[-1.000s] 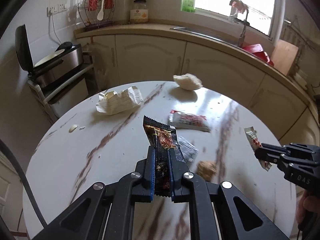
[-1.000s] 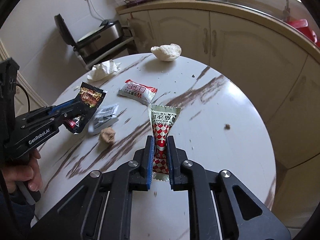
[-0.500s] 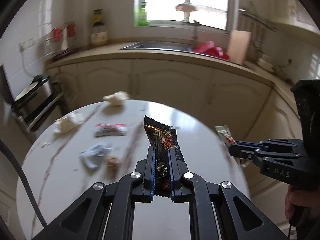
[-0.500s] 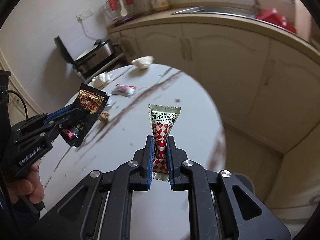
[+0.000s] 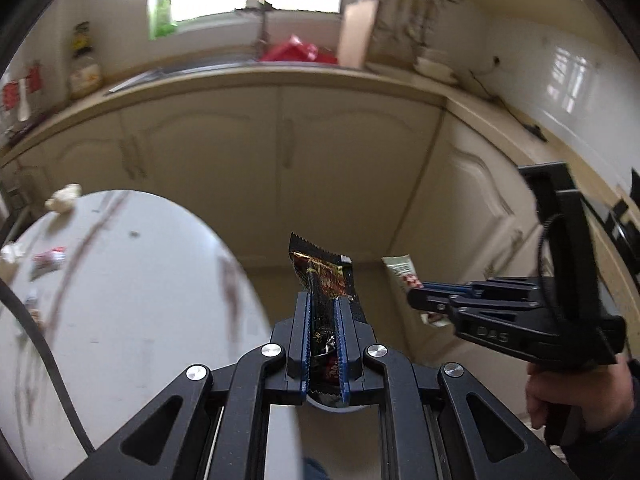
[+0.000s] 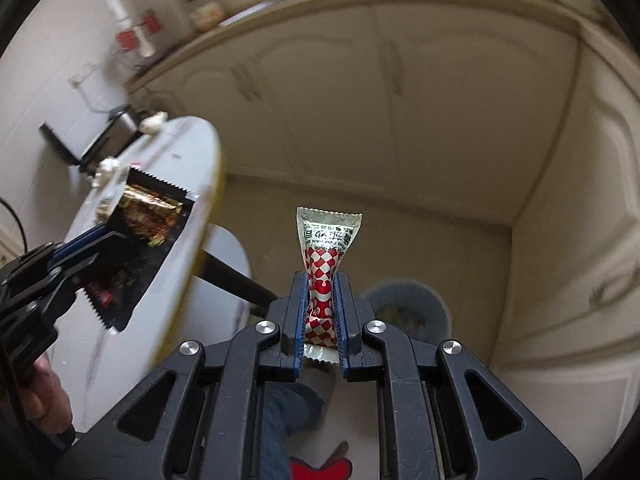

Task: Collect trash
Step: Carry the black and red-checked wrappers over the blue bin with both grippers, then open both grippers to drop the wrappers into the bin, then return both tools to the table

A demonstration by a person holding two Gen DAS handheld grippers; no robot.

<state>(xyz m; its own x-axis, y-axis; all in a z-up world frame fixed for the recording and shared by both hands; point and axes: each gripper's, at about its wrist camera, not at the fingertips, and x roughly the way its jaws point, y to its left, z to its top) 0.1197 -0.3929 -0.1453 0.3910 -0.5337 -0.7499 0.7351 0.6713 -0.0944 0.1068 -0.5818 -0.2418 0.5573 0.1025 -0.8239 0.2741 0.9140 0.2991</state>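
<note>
My left gripper (image 5: 324, 300) is shut on a black and gold snack wrapper (image 5: 322, 276), held in the air past the round table's edge. My right gripper (image 6: 320, 280) is shut on a red and white checked sachet (image 6: 326, 248), above the floor. A grey-blue trash bin (image 6: 408, 308) stands on the floor just behind and below the right gripper. In the left wrist view the right gripper (image 5: 416, 300) with the sachet (image 5: 400, 272) is to the right. In the right wrist view the left gripper (image 6: 92, 240) holds the wrapper (image 6: 148, 216) at the left.
The round white marble table (image 5: 120, 300) lies to the left, with a red and white packet (image 5: 48, 258), a white crumpled lump (image 5: 62, 198) and other scraps on it. Cream kitchen cabinets (image 5: 280, 152) curve round ahead and to the right. A leg in jeans (image 6: 288, 412) shows below.
Both grippers have swung right, off the table and towards the floor by the cabinets, each still holding its piece. The trash bin has come into the right wrist view.
</note>
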